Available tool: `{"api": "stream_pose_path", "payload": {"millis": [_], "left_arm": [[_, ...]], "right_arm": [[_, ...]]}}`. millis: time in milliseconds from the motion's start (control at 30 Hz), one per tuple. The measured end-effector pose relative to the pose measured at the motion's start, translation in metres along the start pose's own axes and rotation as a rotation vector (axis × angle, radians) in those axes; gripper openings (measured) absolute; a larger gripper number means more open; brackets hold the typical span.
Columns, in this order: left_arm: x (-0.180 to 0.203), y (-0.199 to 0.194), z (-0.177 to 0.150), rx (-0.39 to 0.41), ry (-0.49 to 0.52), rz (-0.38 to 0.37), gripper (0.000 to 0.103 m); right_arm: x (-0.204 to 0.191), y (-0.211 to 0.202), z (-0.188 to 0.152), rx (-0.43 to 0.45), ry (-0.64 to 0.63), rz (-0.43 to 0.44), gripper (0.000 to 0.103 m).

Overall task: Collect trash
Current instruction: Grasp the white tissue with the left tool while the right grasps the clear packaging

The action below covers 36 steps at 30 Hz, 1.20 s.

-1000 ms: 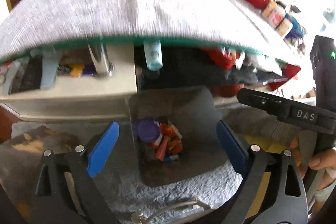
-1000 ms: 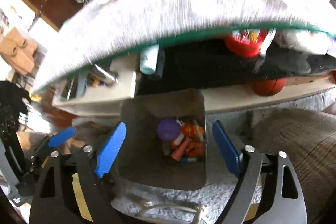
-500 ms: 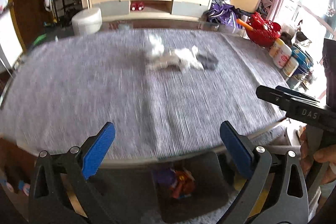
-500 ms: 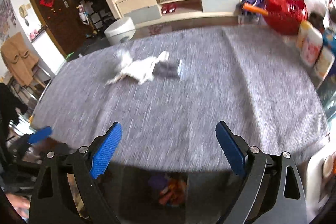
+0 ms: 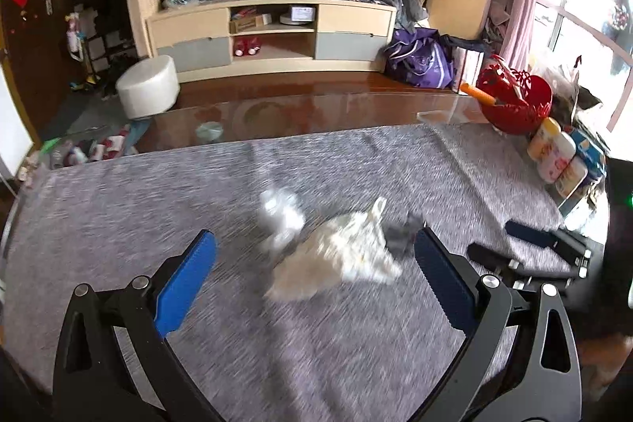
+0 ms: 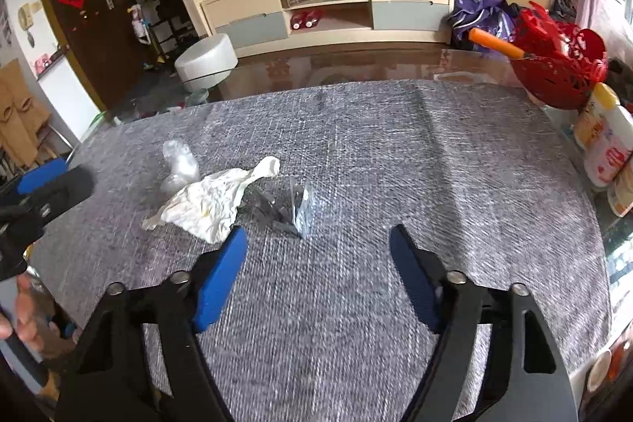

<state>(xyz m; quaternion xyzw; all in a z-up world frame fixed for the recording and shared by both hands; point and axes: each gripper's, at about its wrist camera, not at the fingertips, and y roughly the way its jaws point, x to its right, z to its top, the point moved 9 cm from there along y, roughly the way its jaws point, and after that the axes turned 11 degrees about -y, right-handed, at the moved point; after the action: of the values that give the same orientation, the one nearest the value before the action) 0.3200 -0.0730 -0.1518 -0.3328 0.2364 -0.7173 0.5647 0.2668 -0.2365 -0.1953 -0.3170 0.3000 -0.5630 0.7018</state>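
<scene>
On the grey-clothed tabletop [image 6: 395, 153] lie three pieces of trash: a white crumpled tissue [image 6: 205, 202], a clear plastic wrap [image 6: 180, 163] and a grey wrapper [image 6: 290, 206]. We hold the left tool [image 5: 312, 263] and right tool [image 6: 316, 252] spread and empty, ready to straddle a piece.

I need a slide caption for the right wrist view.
Open right hand-held gripper above grey cloth, facing tissue and clear wrappers.

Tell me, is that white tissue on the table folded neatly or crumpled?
Crumpled. The white tissue lies wrinkled and irregular on the grey tablecloth, one twisted end sticking out.
</scene>
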Motion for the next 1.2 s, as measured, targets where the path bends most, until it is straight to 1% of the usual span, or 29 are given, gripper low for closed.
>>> {"api": "stream_pose_path", "payload": {"millis": [67,167,267,367,433,467,500,533,567,600,633,700,867,1033,1200], "left_arm": [[0.003,0.016,0.002,-0.006,-0.003,-0.014,0.094],[0.001,0.036,-0.007,-0.032,0.002,-0.028,0.092],[-0.006,0.053,-0.021,-0.082,-0.004,-0.050,0.084],[-0.008,0.065,-0.035,-0.127,0.007,-0.074,0.072],[-0.009,0.073,-0.041,-0.148,0.012,-0.092,0.055],[-0.008,0.076,-0.045,-0.165,0.011,-0.111,0.050],[-0.008,0.079,-0.047,-0.180,0.008,-0.127,0.039],[-0.008,0.082,-0.052,-0.199,0.004,-0.145,0.031],[-0.008,0.084,-0.055,-0.210,0.005,-0.154,0.027],[-0.008,0.086,-0.058,-0.216,0.009,-0.162,0.021],[-0.009,0.086,-0.060,-0.219,0.012,-0.167,0.014],[-0.010,0.087,-0.063,-0.219,0.018,-0.171,0.005],[-0.018,0.073,-0.067,-0.193,0.032,-0.168,0.002],[-0.034,0.048,-0.061,-0.146,-0.001,-0.149,0.002],[-0.045,0.023,-0.066,-0.126,-0.037,-0.140,0.001]], "right_arm": [[-0.002,0.007,-0.001,-0.009,-0.012,0.000,0.066],[-0.006,0.016,-0.005,-0.021,-0.037,0.011,0.066],[-0.009,0.026,-0.007,-0.030,-0.056,0.023,0.065],[-0.011,0.035,-0.009,-0.041,-0.063,0.037,0.066],[-0.014,0.040,-0.010,-0.042,-0.069,0.046,0.065],[-0.014,0.042,-0.010,-0.042,-0.072,0.048,0.065],[-0.016,0.043,-0.010,-0.041,-0.076,0.050,0.061],[-0.016,0.045,-0.009,-0.041,-0.082,0.051,0.058],[-0.017,0.047,-0.009,-0.042,-0.087,0.053,0.054],[-0.018,0.050,-0.008,-0.040,-0.088,0.059,0.049],[-0.019,0.051,-0.007,-0.038,-0.085,0.064,0.047],[-0.020,0.055,-0.005,-0.037,-0.084,0.071,0.037],[-0.025,0.060,-0.003,-0.034,-0.107,0.075,0.026],[-0.028,0.050,-0.006,0.008,-0.102,0.076,0.025],[-0.030,0.032,-0.011,0.038,-0.087,0.089,0.025]]}}
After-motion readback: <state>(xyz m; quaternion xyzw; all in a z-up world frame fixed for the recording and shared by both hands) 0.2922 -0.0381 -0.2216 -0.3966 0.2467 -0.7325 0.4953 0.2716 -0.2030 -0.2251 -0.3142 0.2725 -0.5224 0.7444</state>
